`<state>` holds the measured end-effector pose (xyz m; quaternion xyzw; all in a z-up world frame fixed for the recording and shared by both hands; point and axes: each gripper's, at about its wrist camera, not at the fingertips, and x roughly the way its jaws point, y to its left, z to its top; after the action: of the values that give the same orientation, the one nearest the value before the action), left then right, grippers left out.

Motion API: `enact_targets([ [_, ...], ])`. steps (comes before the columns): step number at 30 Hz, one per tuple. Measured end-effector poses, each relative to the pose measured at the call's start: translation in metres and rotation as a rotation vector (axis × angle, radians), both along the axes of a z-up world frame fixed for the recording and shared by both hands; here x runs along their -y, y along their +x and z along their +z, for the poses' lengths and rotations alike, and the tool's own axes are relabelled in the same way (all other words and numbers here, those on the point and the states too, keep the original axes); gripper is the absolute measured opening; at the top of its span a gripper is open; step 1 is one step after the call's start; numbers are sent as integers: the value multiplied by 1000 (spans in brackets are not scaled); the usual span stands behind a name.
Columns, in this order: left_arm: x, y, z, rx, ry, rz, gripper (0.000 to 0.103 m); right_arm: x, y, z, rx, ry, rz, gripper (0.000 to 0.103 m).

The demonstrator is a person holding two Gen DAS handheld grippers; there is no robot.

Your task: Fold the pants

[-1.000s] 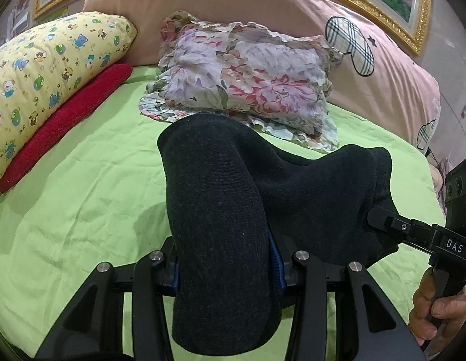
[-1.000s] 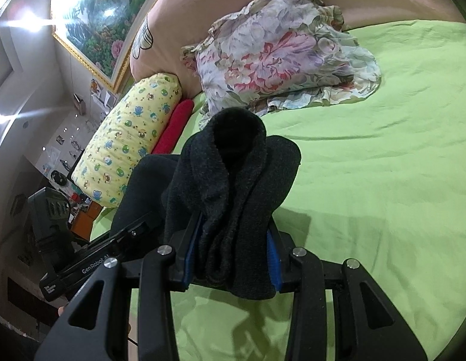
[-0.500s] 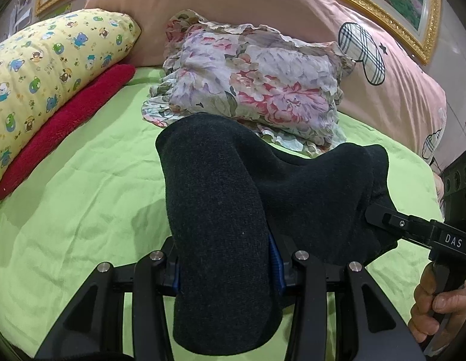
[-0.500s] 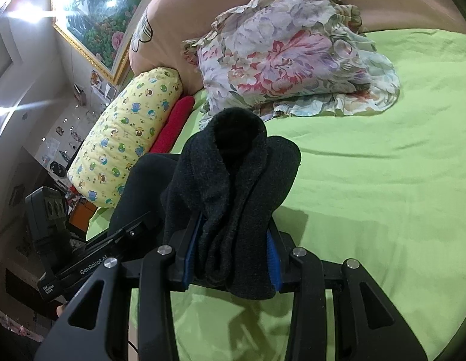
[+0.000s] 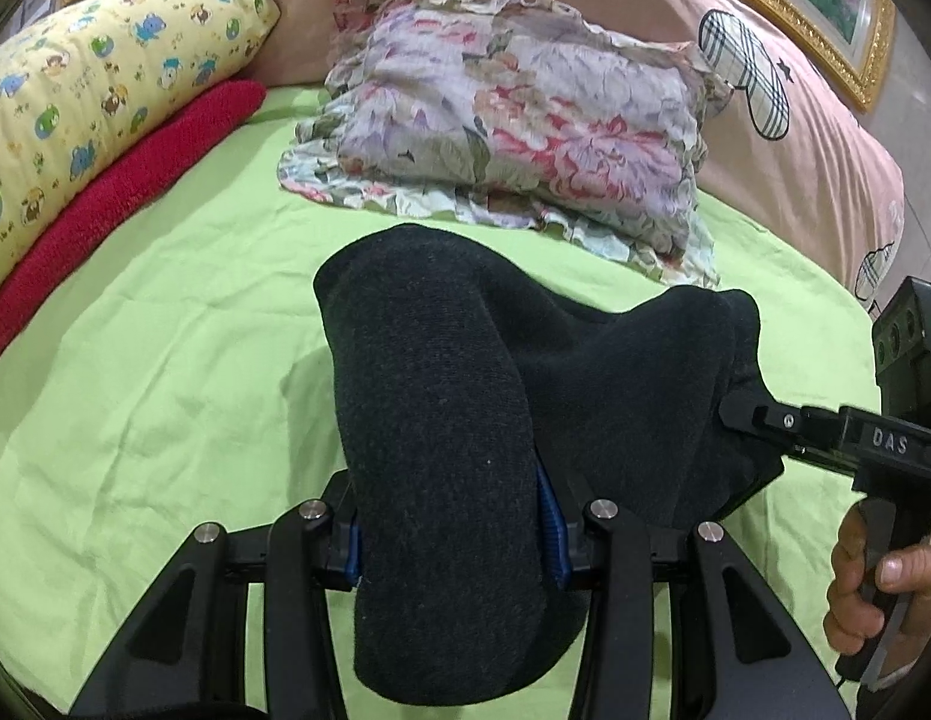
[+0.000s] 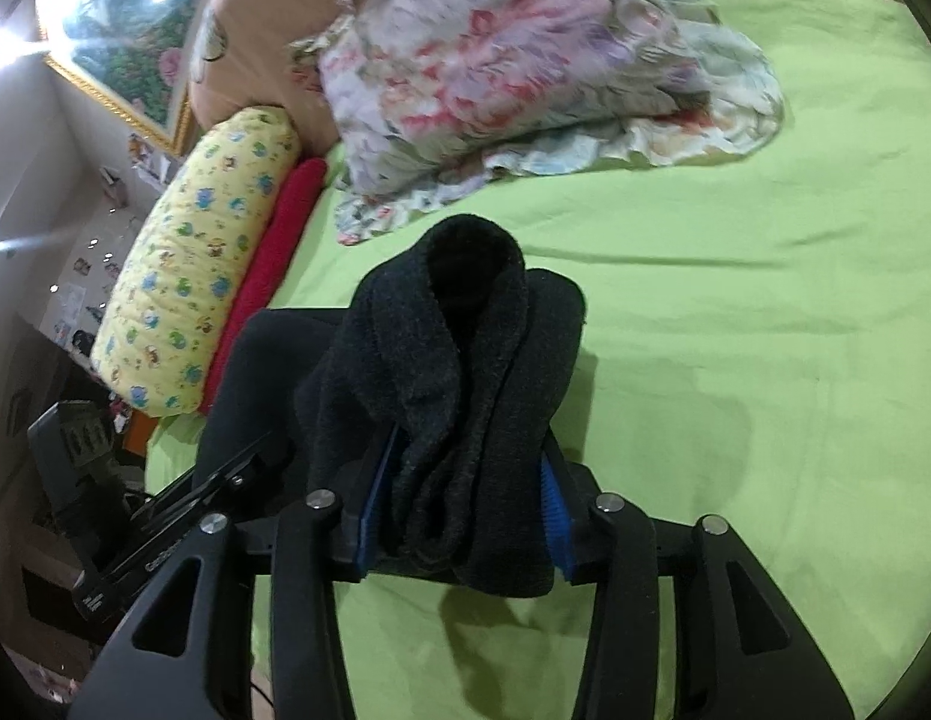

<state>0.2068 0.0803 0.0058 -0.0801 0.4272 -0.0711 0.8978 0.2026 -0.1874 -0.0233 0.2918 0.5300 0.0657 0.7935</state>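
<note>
The pants (image 5: 441, 420) are dark charcoal knit, bunched and lifted above the green bed sheet (image 5: 153, 372). My left gripper (image 5: 453, 534) is shut on a thick fold of them, cloth bulging out past the blue pads. My right gripper (image 6: 465, 510) is shut on another bunched fold of the pants (image 6: 465, 372). In the left wrist view the right gripper (image 5: 825, 426) comes in from the right edge, gripping the pants' far side, with the hand below it. The left gripper's body (image 6: 183, 510) shows at lower left in the right wrist view.
A floral pillow (image 5: 519, 120) lies just beyond the pants. A yellow cartoon-print pillow (image 5: 87, 96) and a red towel roll (image 5: 117, 204) line the left side. A large pink cushion (image 5: 765, 120) backs the bed. Open green sheet (image 6: 735, 360) spreads to the right.
Both grippers have carried the pants forward toward the floral pillow, which looms larger and closer. The right wrist view has swung and blurred slightly. Both grips are unchanged.
</note>
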Motion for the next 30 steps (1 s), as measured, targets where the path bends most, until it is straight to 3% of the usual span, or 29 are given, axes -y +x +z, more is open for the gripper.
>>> enact_targets([
  [3, -5, -3, -6, 2, -20, -16, 52, 7, -1, -7, -9, -18, -17, 50],
  [5, -9, -5, -9, 17, -18, -14, 68, 11, -1, -10, -13, -33, -17, 52],
  [10, -22, -5, -21, 14, -16, -12, 77, 38, -8, -21, -21, -60, -91, 54],
  [16, -20, -1, -32, -1, 14, 12, 82, 56, -11, -32, -72, -162, -141, 55],
  [20, -15, -2, -32, 0, 28, 13, 82, 57, -14, -31, -46, -149, -152, 55],
  [26, -14, -5, -28, 2, 49, 25, 82, 41, -27, 11, 120, -114, -127, 55],
  [30, -16, -18, -18, 30, 73, 36, 82, 32, -33, 23, 150, -112, -90, 55],
])
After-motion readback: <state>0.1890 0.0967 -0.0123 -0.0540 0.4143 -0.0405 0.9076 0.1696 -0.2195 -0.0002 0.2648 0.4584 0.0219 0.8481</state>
